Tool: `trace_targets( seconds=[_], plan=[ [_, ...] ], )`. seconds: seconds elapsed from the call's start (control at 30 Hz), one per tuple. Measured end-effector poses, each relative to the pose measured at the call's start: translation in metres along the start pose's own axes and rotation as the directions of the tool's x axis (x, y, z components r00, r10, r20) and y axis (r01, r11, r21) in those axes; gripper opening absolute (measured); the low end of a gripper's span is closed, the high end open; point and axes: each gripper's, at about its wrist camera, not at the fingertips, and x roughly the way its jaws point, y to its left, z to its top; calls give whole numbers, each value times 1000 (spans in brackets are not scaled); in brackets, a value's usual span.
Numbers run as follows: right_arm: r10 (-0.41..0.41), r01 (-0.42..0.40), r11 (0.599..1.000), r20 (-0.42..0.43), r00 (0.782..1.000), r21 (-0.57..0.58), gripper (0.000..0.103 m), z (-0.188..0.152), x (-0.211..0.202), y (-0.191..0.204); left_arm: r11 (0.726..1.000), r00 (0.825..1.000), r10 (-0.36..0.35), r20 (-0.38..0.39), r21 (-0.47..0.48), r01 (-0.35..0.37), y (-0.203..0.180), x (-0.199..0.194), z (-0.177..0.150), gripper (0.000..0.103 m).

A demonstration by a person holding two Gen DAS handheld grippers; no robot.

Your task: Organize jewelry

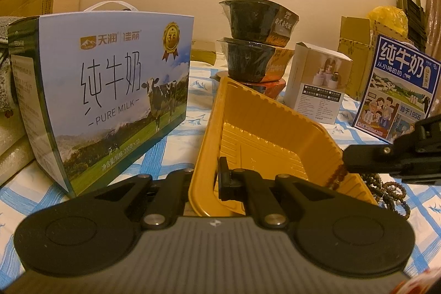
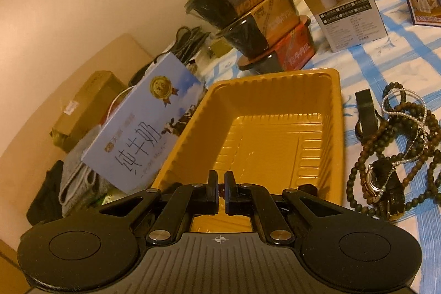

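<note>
A yellow plastic tray (image 1: 275, 139) (image 2: 275, 106) lies on the blue-checked cloth, tilted up on its left side. My left gripper (image 1: 205, 181) is shut on the tray's near left wall. My right gripper (image 2: 220, 193) hangs over the tray's near edge, shut on a brown bead strand (image 2: 220, 194) that dangles from it in the left wrist view (image 1: 337, 175). A pile of bead necklaces (image 2: 399, 139), a pearl strand (image 2: 413, 123) and a gold watch (image 2: 376, 179) lies to the right of the tray.
A blue milk carton (image 1: 110, 98) stands left of the tray. Stacked black instant-food bowls (image 1: 256, 46) and a white box (image 1: 317, 84) stand behind it. A second milk box (image 1: 399, 90) stands at the right. Cardboard boxes line the wall.
</note>
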Motion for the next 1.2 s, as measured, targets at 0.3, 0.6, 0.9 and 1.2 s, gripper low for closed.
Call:
trace_targets(
  seconds=[0.3, 0.6, 0.9, 1.2],
  plan=[
    [-37, 36, 999, 78, 996, 16, 39, 9, -20, -6, 1000, 1000, 1, 0, -5, -1, 1, 0, -2, 5],
    [-137, 120, 987, 174, 975, 102, 40, 15, -67, -39, 1000, 1000, 1, -1, -4, -1, 1, 0, -2, 5],
    [-300, 269, 951, 231, 926, 155, 40, 18, -113, -75, 1000, 1000, 0, 1, 0, 0, 1, 0, -3, 5],
    [-452, 438, 892, 212, 866, 112, 40, 11, -129, -97, 1000, 1000, 0, 1, 1, 0, 0, 0, -3, 5]
  ],
)
